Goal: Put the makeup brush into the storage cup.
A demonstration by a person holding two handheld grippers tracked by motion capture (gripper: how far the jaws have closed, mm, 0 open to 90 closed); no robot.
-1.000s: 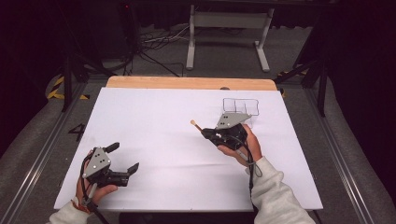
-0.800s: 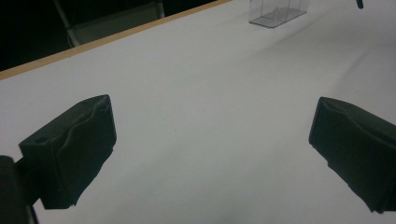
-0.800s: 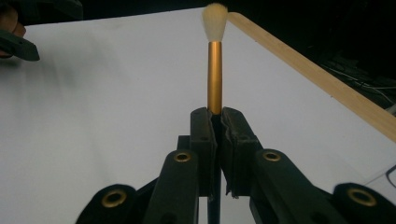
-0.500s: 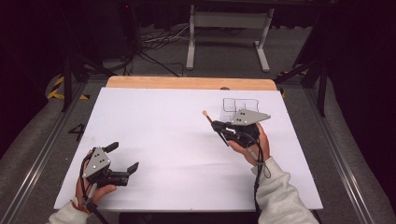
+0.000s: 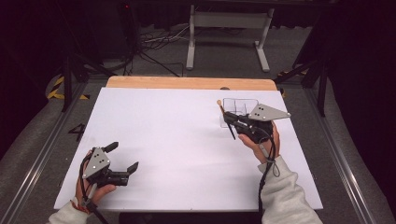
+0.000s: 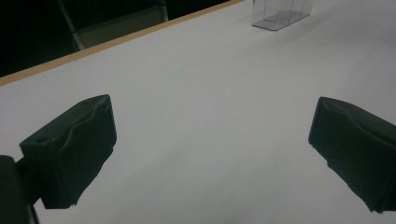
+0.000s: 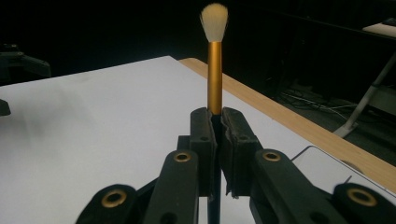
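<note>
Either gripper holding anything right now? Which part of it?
The right gripper is shut on a makeup brush, clamped on its dark handle just below the gold ferrule. The left gripper is open, holding nothing.

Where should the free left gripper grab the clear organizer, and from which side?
Grip one upright wall of the clear organizer at its open top, coming from above, a jaw each side. It is wide and boxy, so a thin wall fits better. The left gripper is open; the right gripper holds the brush.
</note>
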